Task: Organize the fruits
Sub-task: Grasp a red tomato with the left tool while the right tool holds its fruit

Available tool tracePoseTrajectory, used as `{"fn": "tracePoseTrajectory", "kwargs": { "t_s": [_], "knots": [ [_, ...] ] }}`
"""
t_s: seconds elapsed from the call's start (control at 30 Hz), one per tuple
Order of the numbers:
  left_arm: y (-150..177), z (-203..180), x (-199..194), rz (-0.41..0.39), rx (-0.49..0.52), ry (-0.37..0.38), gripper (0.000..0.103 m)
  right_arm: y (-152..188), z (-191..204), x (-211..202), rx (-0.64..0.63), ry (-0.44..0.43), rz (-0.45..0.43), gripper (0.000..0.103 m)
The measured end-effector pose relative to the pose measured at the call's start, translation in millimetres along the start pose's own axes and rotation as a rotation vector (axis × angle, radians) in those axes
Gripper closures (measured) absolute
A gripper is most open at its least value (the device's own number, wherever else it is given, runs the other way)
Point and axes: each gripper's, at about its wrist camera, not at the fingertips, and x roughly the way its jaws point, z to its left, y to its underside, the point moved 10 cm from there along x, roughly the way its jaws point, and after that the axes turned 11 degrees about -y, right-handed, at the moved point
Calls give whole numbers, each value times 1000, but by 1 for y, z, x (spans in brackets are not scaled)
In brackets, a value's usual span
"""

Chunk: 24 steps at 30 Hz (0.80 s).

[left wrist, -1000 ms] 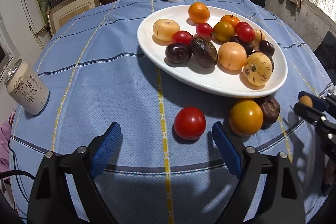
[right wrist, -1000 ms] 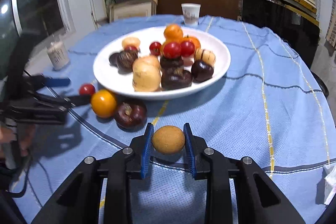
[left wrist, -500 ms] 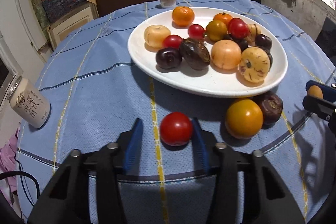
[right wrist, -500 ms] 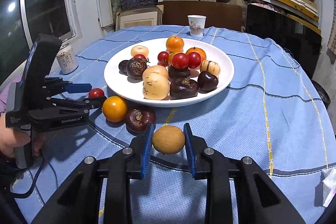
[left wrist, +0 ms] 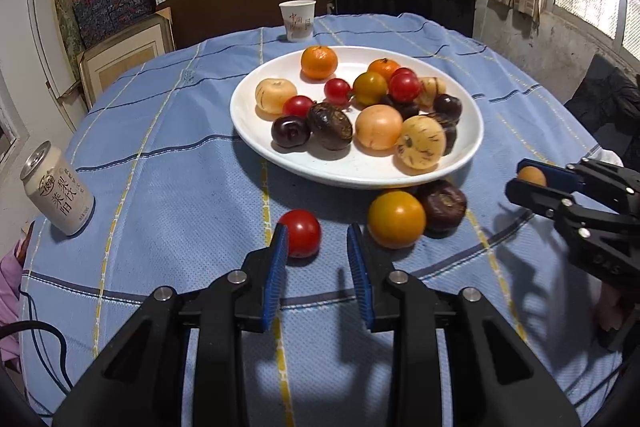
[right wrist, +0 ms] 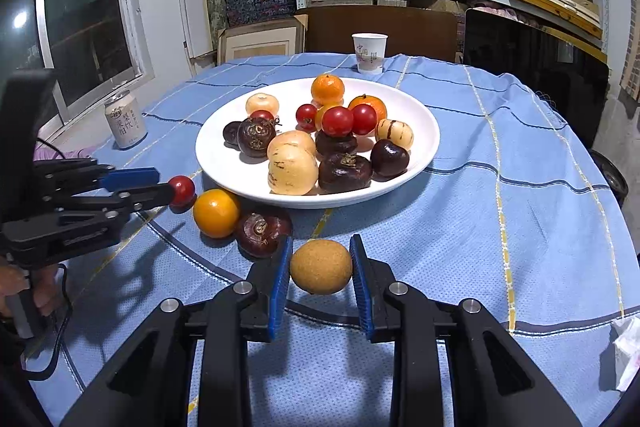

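Observation:
A white plate (left wrist: pixel 256 135) (right wrist: pixel 416 163) holds several fruits. A red tomato (left wrist: pixel 303 233) (right wrist: pixel 182 190) lies on the blue cloth in front of the plate, against the left pad of my left gripper (left wrist: pixel 317 247) (right wrist: pixel 160 185). The jaws are partly closed with a gap on the tomato's right, so the gripper is open. My right gripper (right wrist: pixel 321 265) (left wrist: pixel 528 183) is shut on a brown round fruit (right wrist: pixel 321 267) (left wrist: pixel 532 175) held above the cloth. A yellow tomato (left wrist: pixel 396 218) (right wrist: pixel 216 213) and a dark purple fruit (left wrist: pixel 443 205) (right wrist: pixel 262 233) lie by the plate's near rim.
A drink can (left wrist: pixel 58 193) (right wrist: pixel 125 125) stands at the table's left. A paper cup (left wrist: pixel 298 20) (right wrist: pixel 369 53) stands behind the plate. Shelves with boxes fill the back. A crumpled tissue (right wrist: pixel 626 347) lies at the right edge.
My left gripper has narrowed from wide open around the red tomato and lifted back a little. The right gripper keeps hold of the brown fruit and has risen slightly.

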Motion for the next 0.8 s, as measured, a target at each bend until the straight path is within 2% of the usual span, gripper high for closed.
{"fn": "tracePoseTrajectory", "kwargs": {
  "t_s": [0.27,0.47,0.57,0.8],
  "knots": [
    [-1,-1,-23,-24,-19,25,73,1,4,-10,-3,13,-25,73],
    [-17,4,-30,-31,-22,25,73,-9,9,-18,-16,22,-33,73],
    [-39,12,-36,-48,-51,32,73,-31,15,-26,-50,28,-50,74],
    [-94,15,-26,-89,-56,-4,73,-110,16,-30,-137,74,-113,73]
  ]
}}
